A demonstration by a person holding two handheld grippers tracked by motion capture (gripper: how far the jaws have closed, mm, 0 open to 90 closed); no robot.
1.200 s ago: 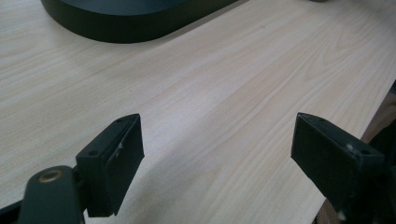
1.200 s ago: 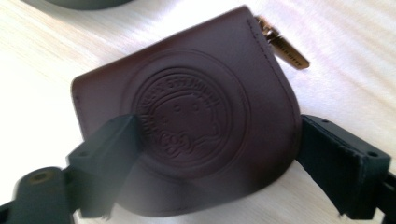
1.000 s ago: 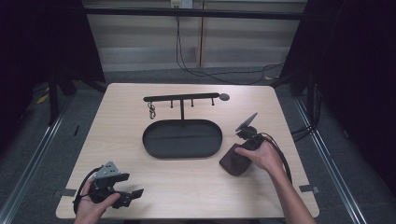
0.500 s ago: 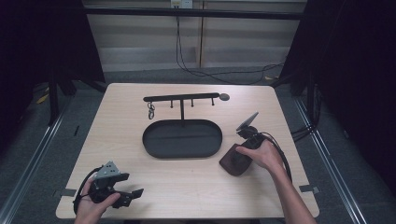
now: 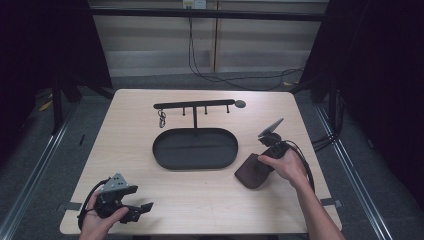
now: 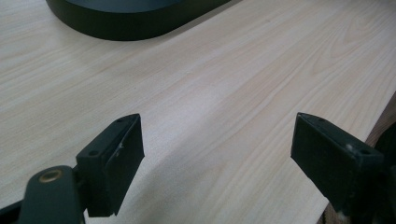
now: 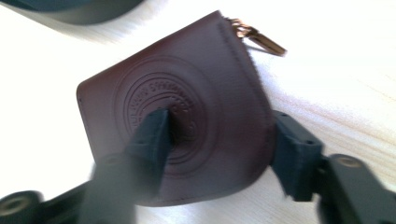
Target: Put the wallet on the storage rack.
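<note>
Little changed in last second: your right gripper (image 7: 219, 149) stays over brown pouch (image 7: 187, 107), fingers straddling it, apparently not yet clamped. Pouch flat on tabletop (image 5: 210, 200) beside tray (image 5: 195, 148). Left gripper (image 6: 219, 163) idle, fingers wide. Grasp pending.

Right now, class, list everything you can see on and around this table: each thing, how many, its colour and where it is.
table: one, light wood, centre of the high view.
oval tray: one, black, mid-table.
hook rack: one, black, standing at the tray's far edge.
keys: one small bunch, metallic, hanging near the rack's left end.
pouch: one, dark brown, zip pull at a corner, right of the tray.
cables: several, black, on the floor beyond the table.
left hand-held gripper: black, jaws apart, near-left corner.
right hand-held gripper: black, a jaw on each side of the pouch.
</note>
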